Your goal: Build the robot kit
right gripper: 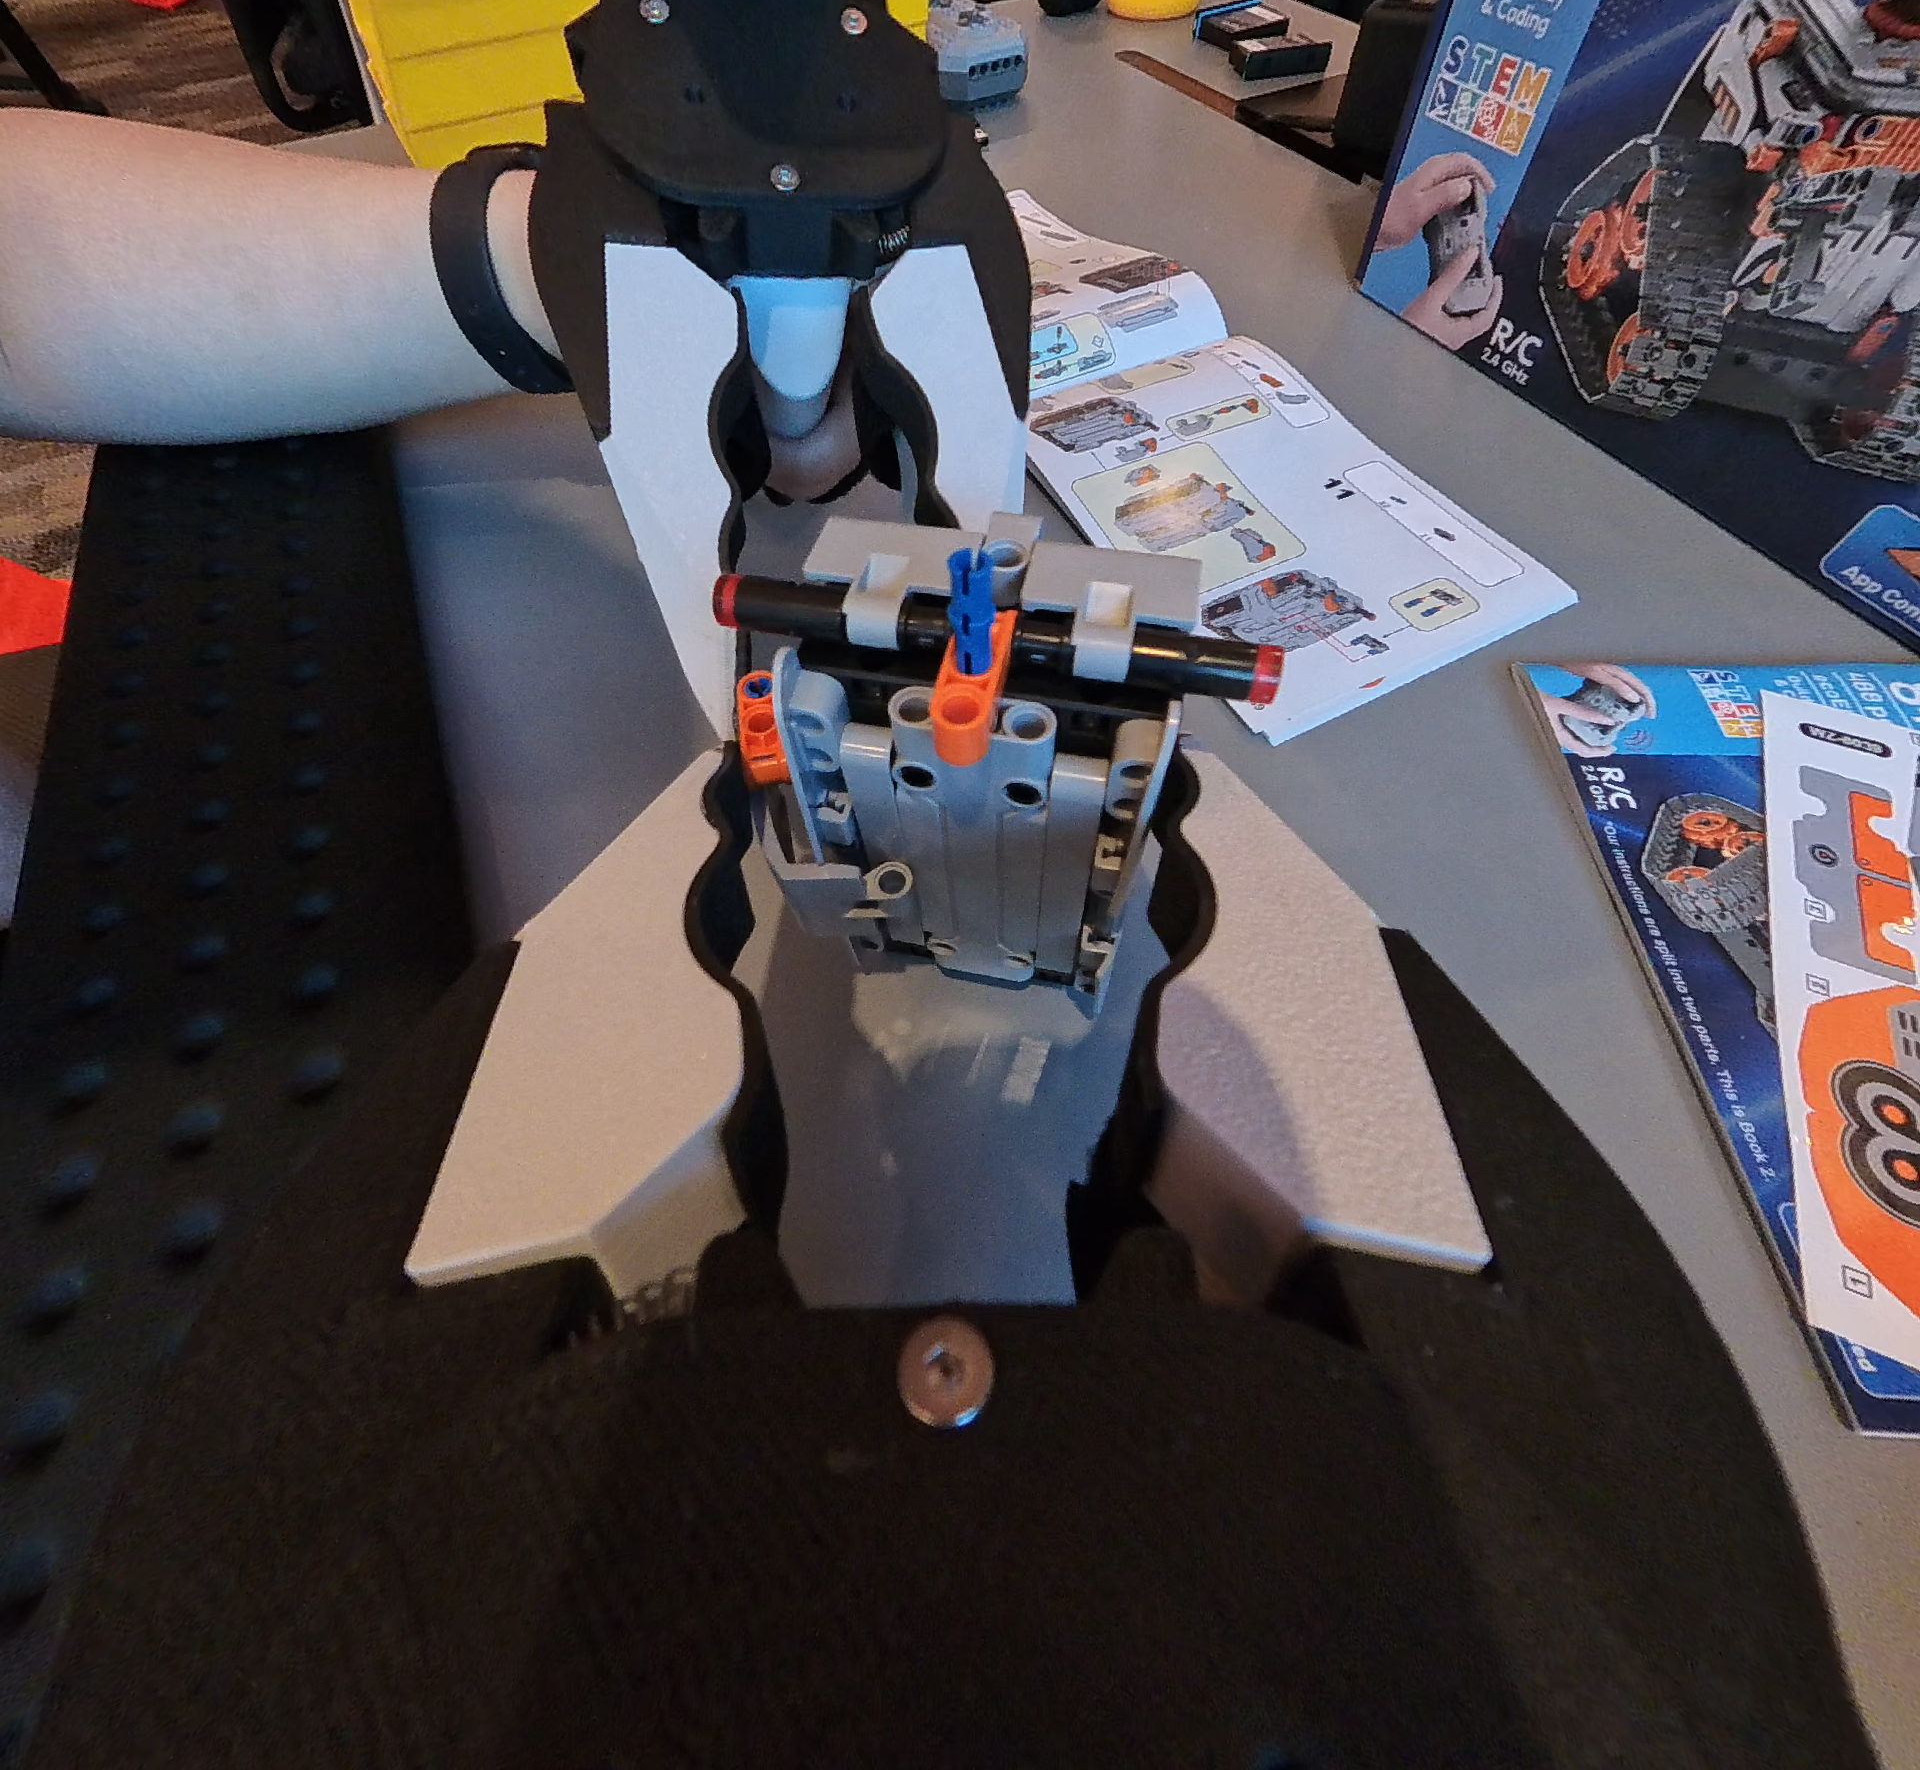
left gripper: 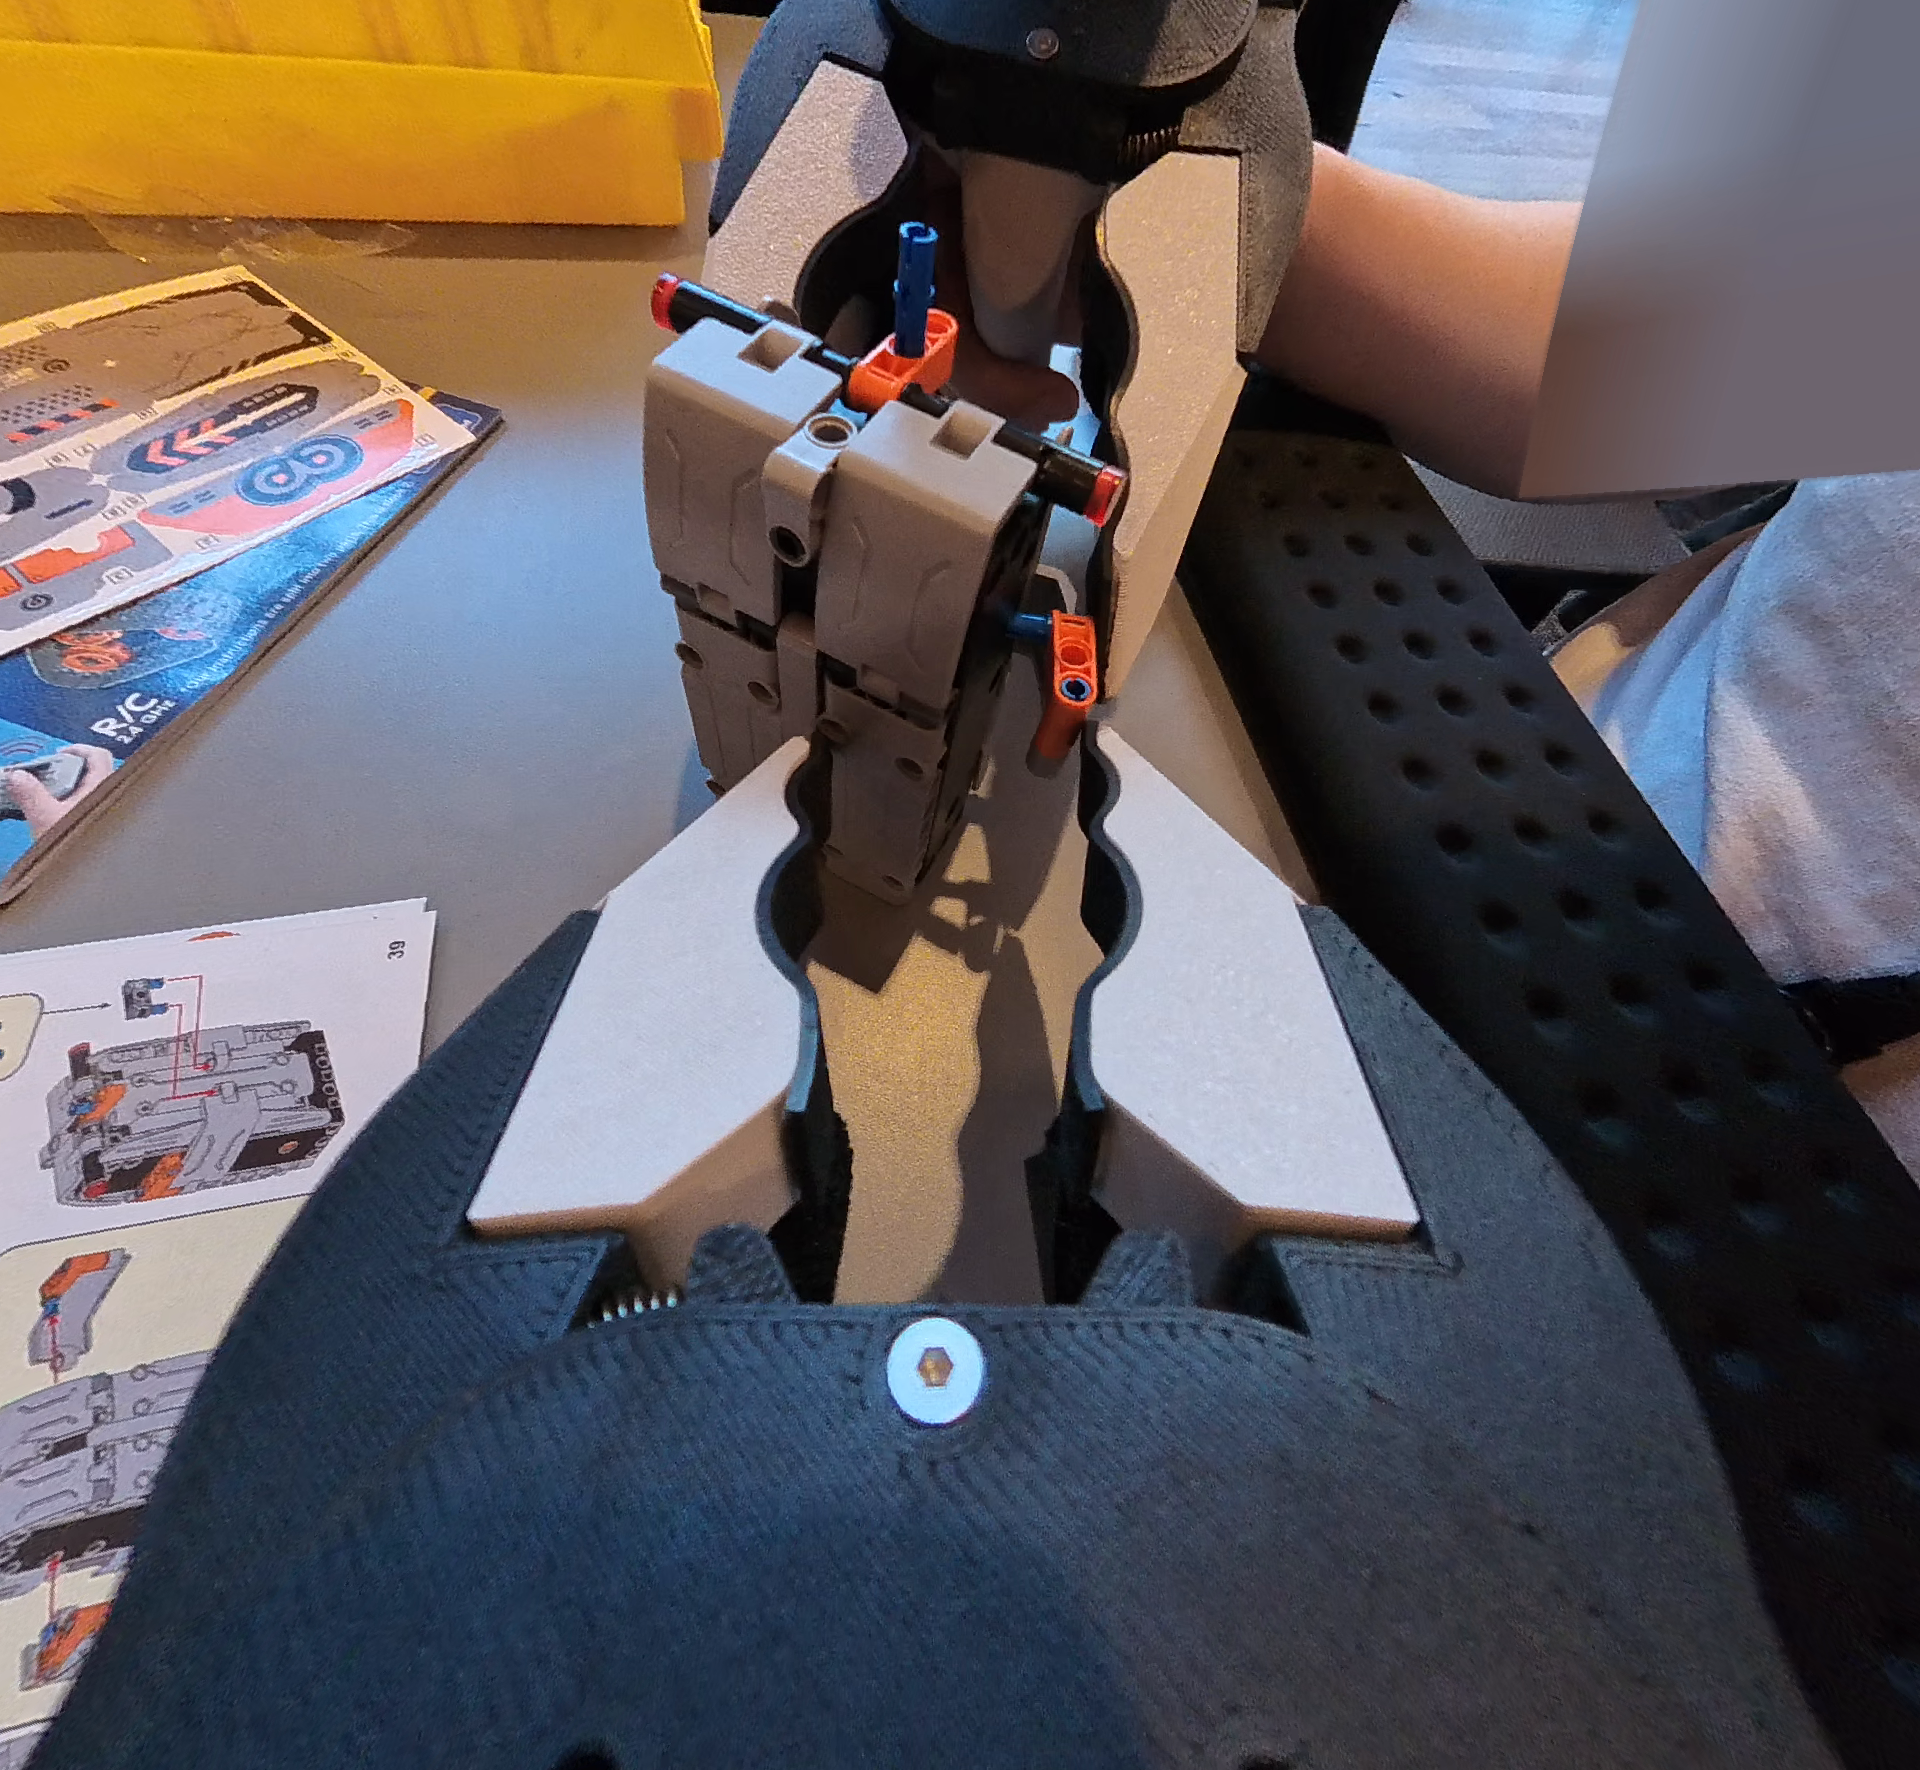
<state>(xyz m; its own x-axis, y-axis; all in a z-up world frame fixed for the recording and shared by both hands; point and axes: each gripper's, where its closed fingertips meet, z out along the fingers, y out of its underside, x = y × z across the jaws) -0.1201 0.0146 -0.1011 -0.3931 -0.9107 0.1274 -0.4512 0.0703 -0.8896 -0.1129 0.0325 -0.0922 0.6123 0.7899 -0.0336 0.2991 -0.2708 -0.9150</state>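
Observation:
A grey brick-built assembly (left gripper: 831, 536) hangs above the grey table between both grippers. A black axle with red ends (right gripper: 810, 606) crosses its top. An orange connector (right gripper: 964, 718) with a blue pin (right gripper: 971, 598) sits at the top middle, and a second orange connector (left gripper: 1070, 681) is on its side. My left gripper (left gripper: 945, 764) is shut on the assembly's lower end. My right gripper (right gripper: 951, 785) is shut on it from the opposite side, and one of its fingers (left gripper: 1174, 432) shows in the left wrist view.
A yellow bin (left gripper: 332, 37) stands at the table's far side. An open instruction booklet (right gripper: 1299, 515), a sticker sheet on a blue booklet (left gripper: 208, 453) and the kit's box (right gripper: 1662, 162) lie around. A black perforated mat (left gripper: 1507, 837) lies beside the grippers. A person's forearm (right gripper: 208, 286) reaches in. My two grippers' fingertips are within a few centimetres of each other.

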